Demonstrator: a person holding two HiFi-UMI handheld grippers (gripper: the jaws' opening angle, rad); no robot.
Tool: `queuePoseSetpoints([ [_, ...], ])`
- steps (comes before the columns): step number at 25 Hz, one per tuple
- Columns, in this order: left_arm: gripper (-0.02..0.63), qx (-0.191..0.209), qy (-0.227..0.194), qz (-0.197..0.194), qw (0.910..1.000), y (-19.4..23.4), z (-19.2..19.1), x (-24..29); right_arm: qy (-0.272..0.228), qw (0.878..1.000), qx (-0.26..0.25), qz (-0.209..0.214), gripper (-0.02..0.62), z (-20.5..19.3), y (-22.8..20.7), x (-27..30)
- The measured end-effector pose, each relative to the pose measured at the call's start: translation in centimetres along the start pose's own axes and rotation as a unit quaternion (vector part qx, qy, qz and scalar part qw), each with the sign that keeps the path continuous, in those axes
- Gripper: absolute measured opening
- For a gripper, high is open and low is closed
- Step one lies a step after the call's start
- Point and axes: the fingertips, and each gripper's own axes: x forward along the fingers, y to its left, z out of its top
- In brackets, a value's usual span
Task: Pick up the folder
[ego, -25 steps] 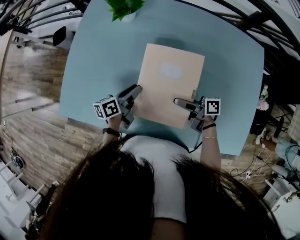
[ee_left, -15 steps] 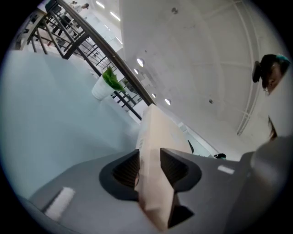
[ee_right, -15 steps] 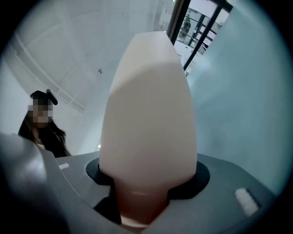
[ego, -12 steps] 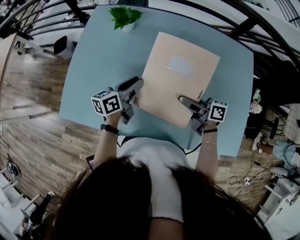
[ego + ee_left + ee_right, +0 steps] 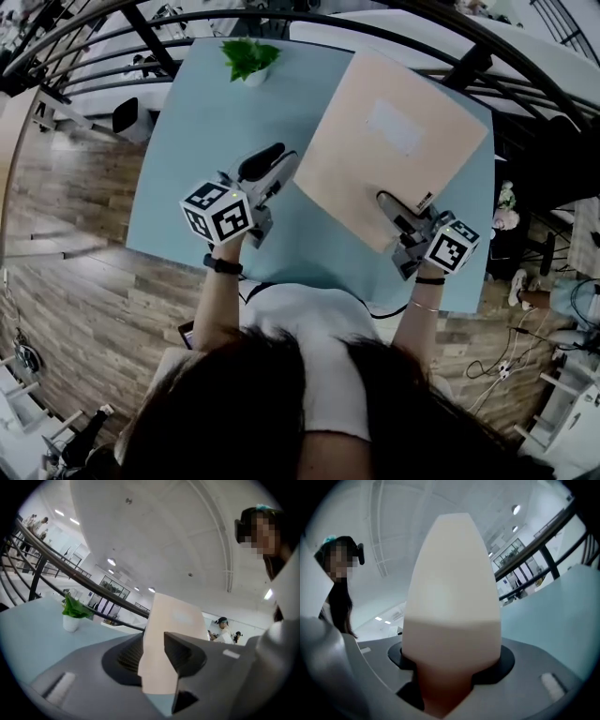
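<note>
Folder (image 5: 394, 150) now higher off table (image 5: 197, 131) vs 0.5 s ago, more tilted. L claw (image 5: 279, 171) pinches the folder edge between its jaws. R claw (image 5: 392, 208) is clamped on the opp. edge.

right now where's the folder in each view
Head view: the folder is upper right of centre, tilted.
Left gripper view: the folder stands at centre, thin, between the jaws.
Right gripper view: the folder fills the centre, between the jaws.
Shared landmark: the blue table shows in all three.
</note>
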Motion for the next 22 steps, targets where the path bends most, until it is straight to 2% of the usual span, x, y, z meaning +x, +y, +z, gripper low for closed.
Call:
queuePoseSetpoints([
  [6,0.178,0.078,-0.007,-0.009,0.9969,-2.8,2.3,0.2,-0.041,0.99,-0.103,-0.087,0.291,2.4,0.9,-1.7],
  [13,0.138,0.161,-0.005,0.034,0.9864,-4.0,3.2,-0.2,-0.06,0.957,-0.21,-0.192,0.287,4.0,1.2,-3.2],
  [17,0.116,0.165,0.005,0.041,0.9855,-3.9,2.4,0.3,-0.063,0.938,-0.25,-0.231,0.284,4.5,0.7,-3.5],
  [22,0.08,0.176,0.006,0.051,0.9831,-3.6,1.6,0.7,-0.058,0.927,-0.273,-0.251,0.281,4.6,0.2,-3.5],
])
